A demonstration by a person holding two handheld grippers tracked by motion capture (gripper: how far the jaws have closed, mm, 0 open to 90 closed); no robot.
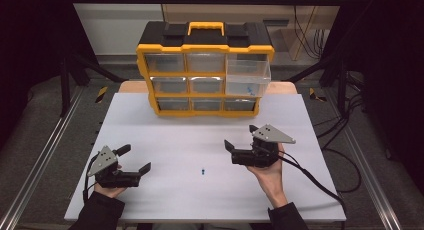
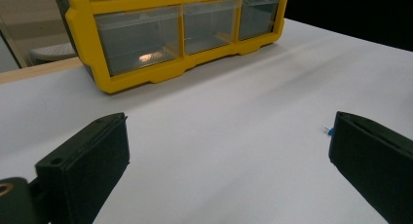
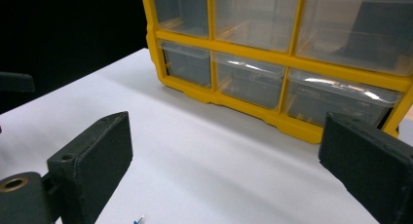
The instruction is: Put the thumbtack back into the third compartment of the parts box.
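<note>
A lab recording bench: a white table (image 1: 300, 120) framed by aluminium rails (image 1: 40, 160), loose cables (image 1: 345, 140) on the floor, dark curtains (image 1: 30, 50) at the sides

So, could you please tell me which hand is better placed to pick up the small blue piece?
Probably the right: its tongs are open, slightly nearer the blue piece than the left tongs.

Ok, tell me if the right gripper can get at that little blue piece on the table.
Probably yes. The right gripper is open, and the small blue piece lies alone on the bare white table between the grippers, with nothing in the way.
</note>
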